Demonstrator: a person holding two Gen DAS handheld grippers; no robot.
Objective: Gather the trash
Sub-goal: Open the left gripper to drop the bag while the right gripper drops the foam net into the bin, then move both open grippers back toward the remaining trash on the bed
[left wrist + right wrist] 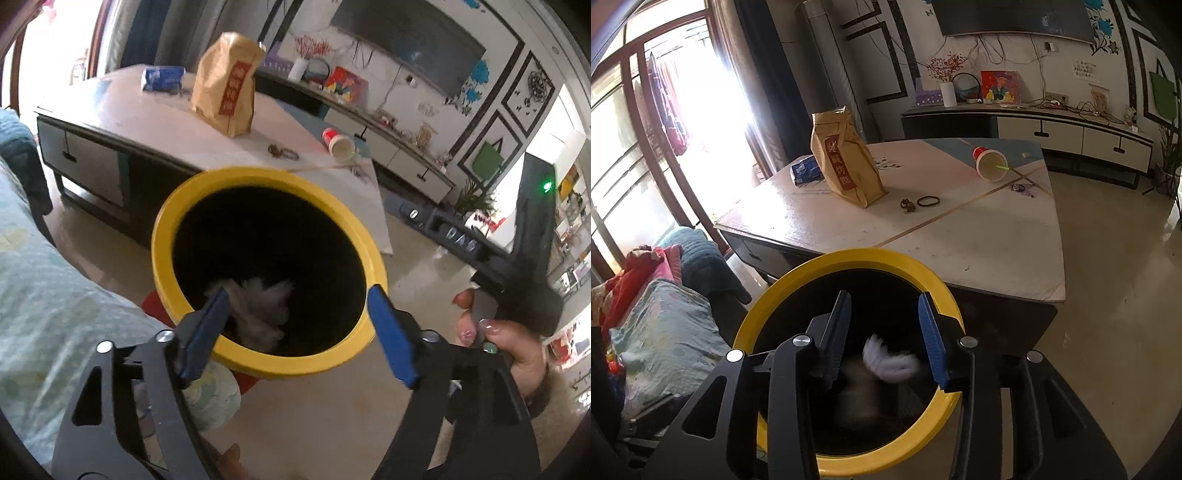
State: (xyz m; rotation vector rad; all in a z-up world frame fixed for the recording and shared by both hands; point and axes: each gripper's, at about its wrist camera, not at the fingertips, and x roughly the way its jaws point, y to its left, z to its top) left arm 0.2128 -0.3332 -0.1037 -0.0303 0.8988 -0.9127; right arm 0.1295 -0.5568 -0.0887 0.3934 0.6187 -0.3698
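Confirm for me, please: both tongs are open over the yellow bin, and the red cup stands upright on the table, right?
Not quite. The red cup lies on its side on the table, as the right wrist view shows. The rest holds: the left tongs and right tongs are open over the yellow bin.

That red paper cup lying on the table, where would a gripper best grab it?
The red paper cup lies tipped on its side on the table, its open mouth facing the camera. Probably best to come down from above and pinch across its round wall near the middle, clear of the green straw at its rim.
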